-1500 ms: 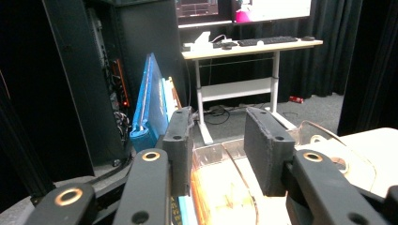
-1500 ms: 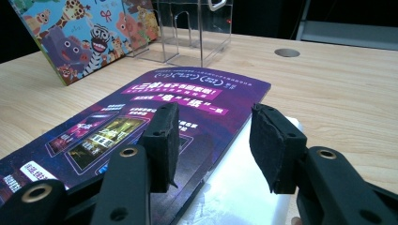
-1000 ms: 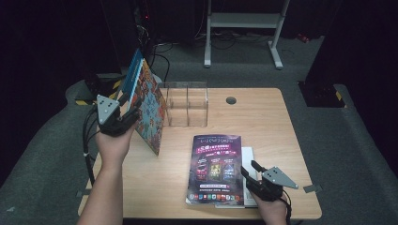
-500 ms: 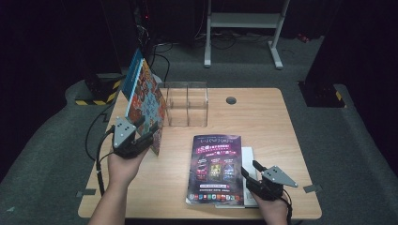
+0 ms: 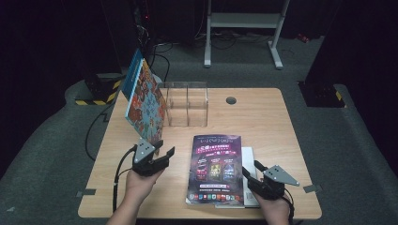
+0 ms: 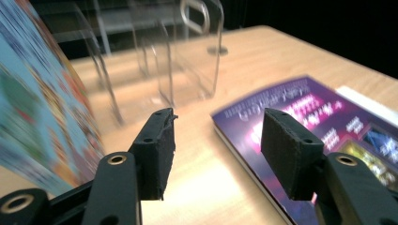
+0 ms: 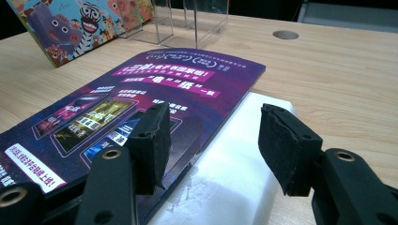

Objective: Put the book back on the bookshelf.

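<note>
Left gripper [image 5: 159,155] low over the table [image 5: 263,117], jaws apart with nothing between them; they have just been opening. In the left gripper view [image 6: 216,145] bare wood shows in the gap. It sits near the lower edge of the picture book [image 5: 144,101], not touching it. Picture book stands tilted at the table's left side, leaning toward the clear holder [image 5: 185,104], its top edge out past the table. Whether book and holder touch cannot be told from the high view.

Right gripper [image 5: 251,172] at the near right edge, jaws likewise apart and gripping nothing. In the right gripper view [image 7: 213,145] its jaws straddle the right edge of the purple magazine [image 7: 141,98], one jaw over the cover, the other over the white book [image 7: 234,164] underneath. Pads do not press on either.

Magazine lies flat, front of centre, on top of the white book, which sticks out along its right side. Holder stands upright behind the magazine, toward the table's far side. Round hole [image 5: 231,100] in the tabletop just right of the holder.
</note>
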### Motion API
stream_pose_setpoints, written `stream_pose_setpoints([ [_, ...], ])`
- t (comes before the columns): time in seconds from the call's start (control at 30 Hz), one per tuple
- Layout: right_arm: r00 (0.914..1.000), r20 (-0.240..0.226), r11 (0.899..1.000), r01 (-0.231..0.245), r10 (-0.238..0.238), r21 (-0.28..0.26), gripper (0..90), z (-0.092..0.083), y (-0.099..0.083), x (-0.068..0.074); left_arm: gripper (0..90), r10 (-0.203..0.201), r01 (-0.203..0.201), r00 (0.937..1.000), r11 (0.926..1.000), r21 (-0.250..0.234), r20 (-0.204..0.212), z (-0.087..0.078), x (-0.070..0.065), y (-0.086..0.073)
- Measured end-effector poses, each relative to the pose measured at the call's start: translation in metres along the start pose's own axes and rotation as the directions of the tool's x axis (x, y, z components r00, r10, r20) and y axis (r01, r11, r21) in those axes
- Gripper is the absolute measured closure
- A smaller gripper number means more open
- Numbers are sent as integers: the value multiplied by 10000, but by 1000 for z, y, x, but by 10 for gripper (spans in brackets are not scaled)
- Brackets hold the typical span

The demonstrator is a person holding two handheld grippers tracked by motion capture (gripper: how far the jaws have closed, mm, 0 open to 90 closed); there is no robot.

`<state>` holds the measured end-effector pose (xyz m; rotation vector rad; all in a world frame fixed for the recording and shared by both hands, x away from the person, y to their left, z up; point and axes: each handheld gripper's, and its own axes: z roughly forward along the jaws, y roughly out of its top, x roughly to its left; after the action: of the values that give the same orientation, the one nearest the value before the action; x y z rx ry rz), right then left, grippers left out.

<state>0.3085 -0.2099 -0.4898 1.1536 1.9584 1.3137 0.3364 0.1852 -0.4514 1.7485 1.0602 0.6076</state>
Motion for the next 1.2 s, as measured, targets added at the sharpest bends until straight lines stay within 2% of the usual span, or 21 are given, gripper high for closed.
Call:
stream_pose_setpoints([
  [0.1, 10000, 20, 10000, 41, -42, 59, 430, 0, -1, 0, 423, 99, -103, 9999, 9990, 428, 104, 9, -9, -14],
  [0.2, 9999, 72, 9998, 110, -111, 152, 424, 0, -2, 0, 395, 30, -70, 9991, 9954, 958, 416, 19, -17, -26],
  [0.23, 9997, 91, 9997, 206, -207, 164, 422, 0, -2, 0, 394, 125, -175, 9988, 9938, 1098, 464, 22, -20, -29],
  [0.33, 9995, 142, 9995, 280, -282, 164, 408, 0, -3, 1, 406, 371, -404, 9990, 9880, 1493, 247, 29, -26, -38],
  [0.4, 9995, 175, 9994, 260, -264, 233, 403, -1, -3, 1, 429, 624, -607, 9980, 9825, 1762, -45, 31, -27, -43],
  [0.47, 9995, 186, 9994, 236, -241, 247, 401, -1, -4, 2, 460, 628, -602, 9980, 9782, 1985, -71, 33, -28, -47],
  [0.53, 9995, 177, 9993, 265, -270, 271, 401, -2, -4, 3, 472, 899, -842, 9958, 9713, 2223, -158, 35, -31, -51],
  [0.67, 9996, 143, 9992, 219, -223, 330, 399, -3, -4, 4, 468, 1188, -1090, 9927, 9572, 2680, -207, 41, -35, -57],
  [0.77, 9997, 110, 9991, 217, -221, 351, 396, -3, -4, 4, 459, 1206, -1148, 9927, 9505, 2889, -23, 44, -37, -59],
  [0.83, 9998, 95, 9991, 197, -201, 384, 392, -2, -4, 4, 458, 1431, -1378, 9897, 9439, 3003, 44, 46, -41, -60],
  [0.9, 9998, 109, 9990, 189, -194, 413, 387, -2, -4, 4, 463, 1455, -1425, 9893, 9415, 3054, 133, 47, -44, -60],
  [1.07, 9997, 151, 9986, 206, -213, 480, 382, -1, -5, 4, 464, 1225, -1236, 9922, 9434, 3076, 230, 50, -44, -58],
  [1.2, 9999, 94, 9983, 130, -136, 565, 377, 0, -5, 5, 473, 1273, -1315, 9913, 9426, 3069, 339, 51, -47, -58],
])
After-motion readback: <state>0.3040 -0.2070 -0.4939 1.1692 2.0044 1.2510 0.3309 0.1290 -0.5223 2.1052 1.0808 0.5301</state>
